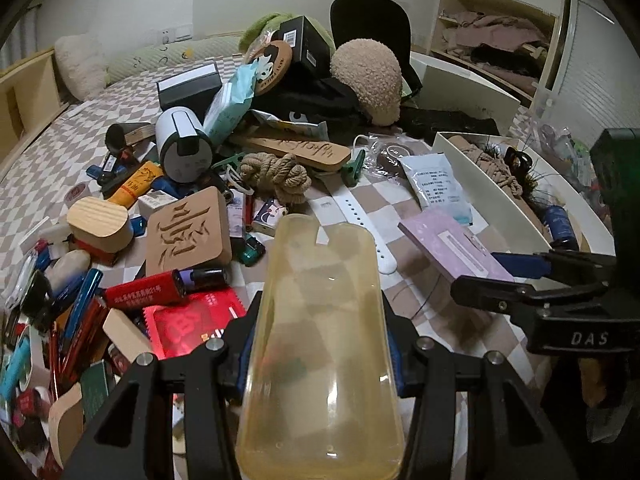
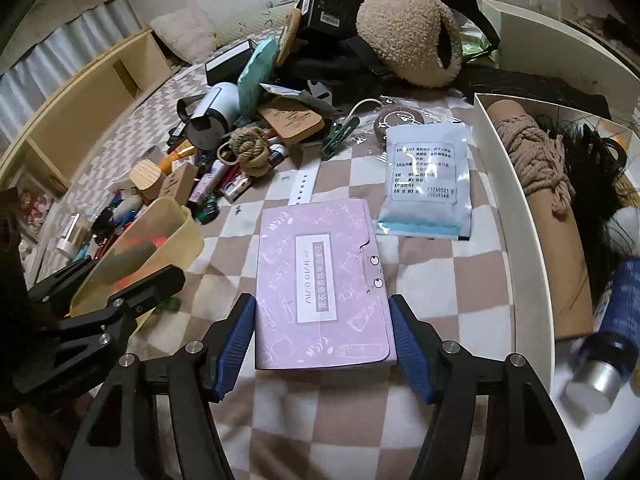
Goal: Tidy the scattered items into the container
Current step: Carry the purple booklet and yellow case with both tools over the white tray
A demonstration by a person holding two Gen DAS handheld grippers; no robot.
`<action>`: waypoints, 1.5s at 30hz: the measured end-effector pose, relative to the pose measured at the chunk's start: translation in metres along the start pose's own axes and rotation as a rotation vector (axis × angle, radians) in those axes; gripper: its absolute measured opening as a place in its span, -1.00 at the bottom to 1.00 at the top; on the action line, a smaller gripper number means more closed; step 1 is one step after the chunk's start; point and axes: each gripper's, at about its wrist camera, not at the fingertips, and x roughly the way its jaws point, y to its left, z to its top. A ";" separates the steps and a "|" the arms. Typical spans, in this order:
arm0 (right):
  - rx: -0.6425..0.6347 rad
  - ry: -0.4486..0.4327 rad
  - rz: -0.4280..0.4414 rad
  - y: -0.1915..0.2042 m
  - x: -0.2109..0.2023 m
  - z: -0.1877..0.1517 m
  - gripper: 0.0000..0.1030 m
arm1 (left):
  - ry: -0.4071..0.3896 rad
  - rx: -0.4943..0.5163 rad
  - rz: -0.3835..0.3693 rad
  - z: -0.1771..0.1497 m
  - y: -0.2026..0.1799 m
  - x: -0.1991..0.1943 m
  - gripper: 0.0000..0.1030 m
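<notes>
My left gripper is shut on a yellowish translucent phone case, held above the checkered bed; the case also shows in the right wrist view. My right gripper is open, its blue pads on either side of a flat pink packet lying on the bed, not clamping it. The right gripper appears at right in the left wrist view, beside the pink packet. The white container stands to the right, holding a rope bundle, black hair-like stuff and a blue bottle.
A pale blue sachet and a white watch strap lie beyond the pink packet. A dense heap fills the left: a rope knot, carved wooden block, white cylinder, fleece hat, black boxes, pens, lighters.
</notes>
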 end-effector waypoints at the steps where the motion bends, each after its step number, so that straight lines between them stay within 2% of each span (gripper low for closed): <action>1: 0.001 -0.003 0.004 0.001 -0.002 -0.001 0.31 | -0.002 -0.003 -0.001 -0.001 -0.001 -0.001 -0.04; 12: 0.027 -0.091 0.043 -0.005 -0.046 -0.009 0.31 | -0.066 0.024 0.005 -0.002 -0.031 -0.031 -0.04; 21: 0.045 -0.130 0.052 -0.018 -0.067 -0.007 0.31 | -0.089 0.036 -0.014 0.008 -0.054 -0.038 -0.04; 36: 0.084 -0.271 -0.004 -0.063 -0.134 0.011 0.31 | -0.166 0.075 -0.055 0.052 -0.094 -0.053 -0.04; 45: 0.108 -0.302 -0.046 -0.093 -0.156 0.009 0.31 | -0.182 0.124 -0.089 0.072 -0.130 -0.051 -0.04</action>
